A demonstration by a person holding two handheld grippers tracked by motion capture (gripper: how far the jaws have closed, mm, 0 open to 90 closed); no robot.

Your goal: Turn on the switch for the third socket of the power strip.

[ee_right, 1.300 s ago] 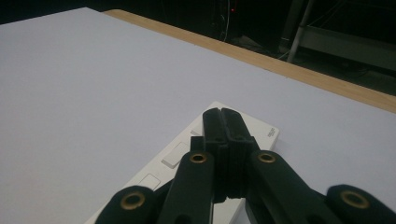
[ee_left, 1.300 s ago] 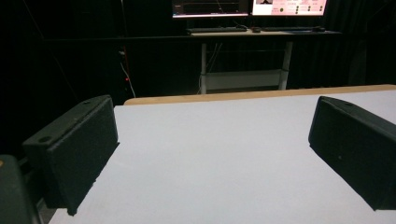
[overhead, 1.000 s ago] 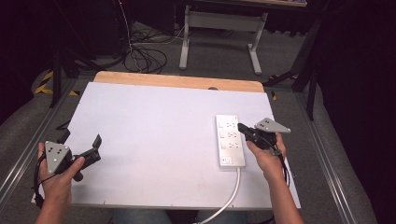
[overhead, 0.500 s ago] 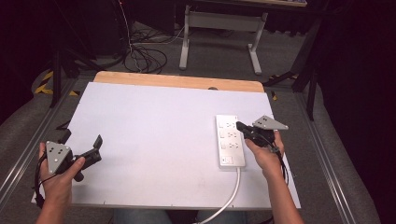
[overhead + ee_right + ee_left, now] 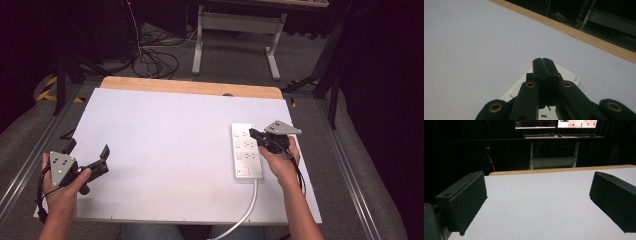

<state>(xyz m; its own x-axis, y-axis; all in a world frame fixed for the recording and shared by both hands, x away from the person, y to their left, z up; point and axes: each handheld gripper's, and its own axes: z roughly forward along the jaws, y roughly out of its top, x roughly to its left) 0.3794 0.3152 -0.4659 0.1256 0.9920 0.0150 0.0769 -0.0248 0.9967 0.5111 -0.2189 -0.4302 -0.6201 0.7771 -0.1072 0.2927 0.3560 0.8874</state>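
Note:
A white power strip [image 5: 243,159] lies flat on the right side of the white table [image 5: 170,135], its white cable [image 5: 250,205] running off the near edge. My right gripper [image 5: 253,134] is held low over the strip's far half, pointing left, its jaws pressed together with nothing between them. In the right gripper view the shut gripper [image 5: 542,60] hides most of the power strip [image 5: 570,75]. My left gripper [image 5: 103,159] hovers near the table's front left corner. In the left gripper view the left gripper [image 5: 536,202] has its jaws spread wide over bare tabletop.
A wooden strip [image 5: 190,87] runs along the table's far edge. Beyond it stand a desk frame [image 5: 235,30] and loose cables [image 5: 150,60] on the floor. Metal rails [image 5: 350,175] flank the table.
My right gripper has edged a little to the left over the power strip, still shut. The left gripper has stayed where it was.

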